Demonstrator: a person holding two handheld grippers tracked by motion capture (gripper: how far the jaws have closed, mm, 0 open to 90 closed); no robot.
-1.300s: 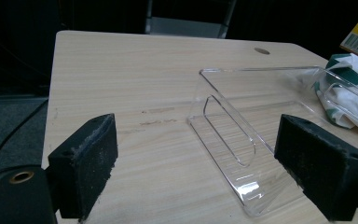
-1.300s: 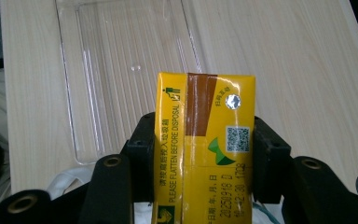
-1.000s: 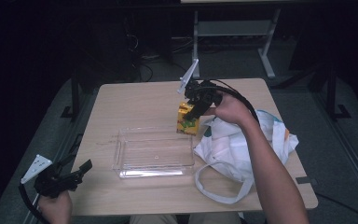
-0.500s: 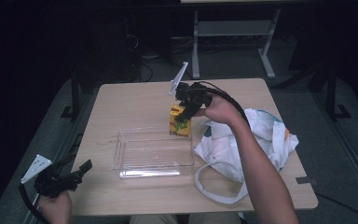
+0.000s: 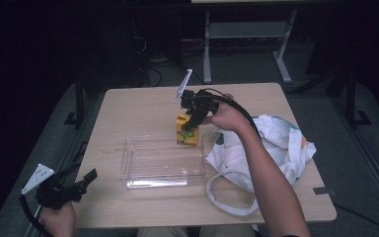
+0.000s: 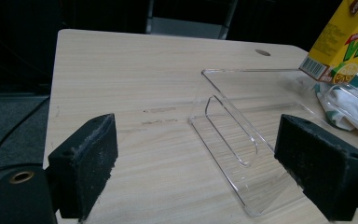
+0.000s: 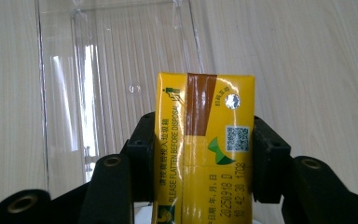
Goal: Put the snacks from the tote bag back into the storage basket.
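While right tool [image 7: 203,177] clamps it, yellow drink carton [image 7: 203,149] shows brown stripe, QR code.

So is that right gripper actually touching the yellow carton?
Touching: in the right gripper view, the right gripper has both black pads pressed against the yellow carton's sides.

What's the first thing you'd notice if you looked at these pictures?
The bright yellow drink carton stands out first, clamped in the right gripper at the far right corner of the clear plastic tray in the middle of the table. Next, the white cloth bag lies crumpled right of the tray, while the left gripper waits open at the table's near left edge.
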